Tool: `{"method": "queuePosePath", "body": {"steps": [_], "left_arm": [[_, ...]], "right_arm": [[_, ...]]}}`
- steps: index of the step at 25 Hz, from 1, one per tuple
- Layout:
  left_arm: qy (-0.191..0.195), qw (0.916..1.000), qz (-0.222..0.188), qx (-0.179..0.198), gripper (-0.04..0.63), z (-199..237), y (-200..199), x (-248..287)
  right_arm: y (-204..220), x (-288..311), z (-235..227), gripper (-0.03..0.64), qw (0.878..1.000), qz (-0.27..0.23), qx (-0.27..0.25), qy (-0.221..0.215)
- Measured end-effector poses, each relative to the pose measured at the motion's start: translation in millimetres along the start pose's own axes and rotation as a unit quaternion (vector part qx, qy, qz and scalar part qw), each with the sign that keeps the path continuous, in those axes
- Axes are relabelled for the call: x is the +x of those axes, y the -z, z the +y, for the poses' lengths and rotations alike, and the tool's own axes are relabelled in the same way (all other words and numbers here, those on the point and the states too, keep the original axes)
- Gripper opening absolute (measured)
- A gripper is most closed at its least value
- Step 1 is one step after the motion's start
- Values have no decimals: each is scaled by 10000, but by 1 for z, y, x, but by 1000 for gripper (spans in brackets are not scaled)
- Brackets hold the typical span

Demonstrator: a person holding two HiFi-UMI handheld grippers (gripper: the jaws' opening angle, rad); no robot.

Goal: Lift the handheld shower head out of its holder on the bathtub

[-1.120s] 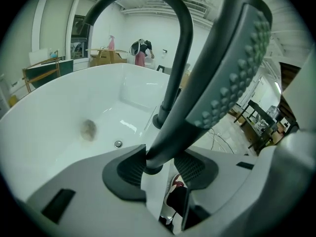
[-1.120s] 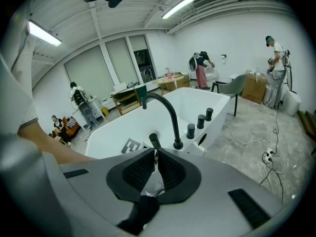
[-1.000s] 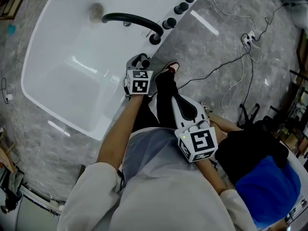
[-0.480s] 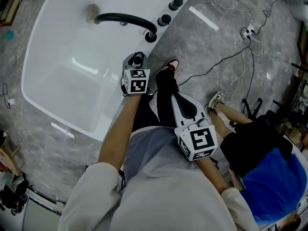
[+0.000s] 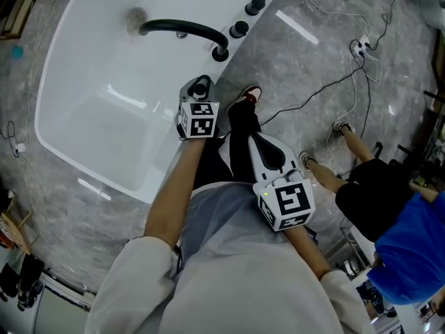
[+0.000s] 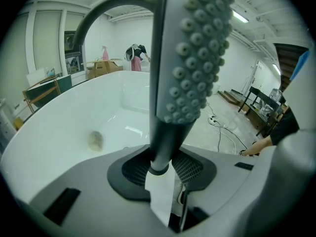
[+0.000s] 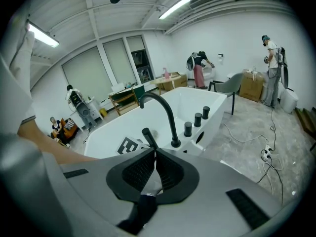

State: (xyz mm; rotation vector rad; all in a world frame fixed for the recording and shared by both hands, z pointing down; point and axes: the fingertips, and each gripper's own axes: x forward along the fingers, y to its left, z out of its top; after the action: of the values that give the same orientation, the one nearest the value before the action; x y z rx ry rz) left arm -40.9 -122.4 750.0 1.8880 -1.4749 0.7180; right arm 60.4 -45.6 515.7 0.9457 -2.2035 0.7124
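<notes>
One white bathtub (image 5: 76,96) fills the upper left of the head view, with its black arched faucet (image 5: 184,28) at the top. Lower centre, over the person's legs, the right gripper (image 7: 155,158) hangs with its jaws together on nothing. At the tub's right rim near centre, the left gripper (image 5: 197,92) is clamped on the handle of the shower head (image 6: 192,58), which stands upright between its pads.

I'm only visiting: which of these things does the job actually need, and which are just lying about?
Part of the job:
- shower head
- left gripper, closed on its handle
- bathtub

Just about:
- black spout
- control knobs
- floor cables
- right gripper, shut and idle
- bystander in blue
</notes>
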Motion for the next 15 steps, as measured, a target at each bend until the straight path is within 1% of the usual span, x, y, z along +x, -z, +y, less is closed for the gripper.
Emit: {"method": "queuePosePath", "body": {"steps": [5, 15], "left_arm": [[72, 10000, 9, 4, 138, 1, 4, -6], [168, 9998, -70, 116, 138, -5, -3, -30]], "right_arm": [[0, 2, 4, 20, 10000, -37, 2, -29], [-8, 0, 10, 20, 9998, -178, 12, -44]]}}
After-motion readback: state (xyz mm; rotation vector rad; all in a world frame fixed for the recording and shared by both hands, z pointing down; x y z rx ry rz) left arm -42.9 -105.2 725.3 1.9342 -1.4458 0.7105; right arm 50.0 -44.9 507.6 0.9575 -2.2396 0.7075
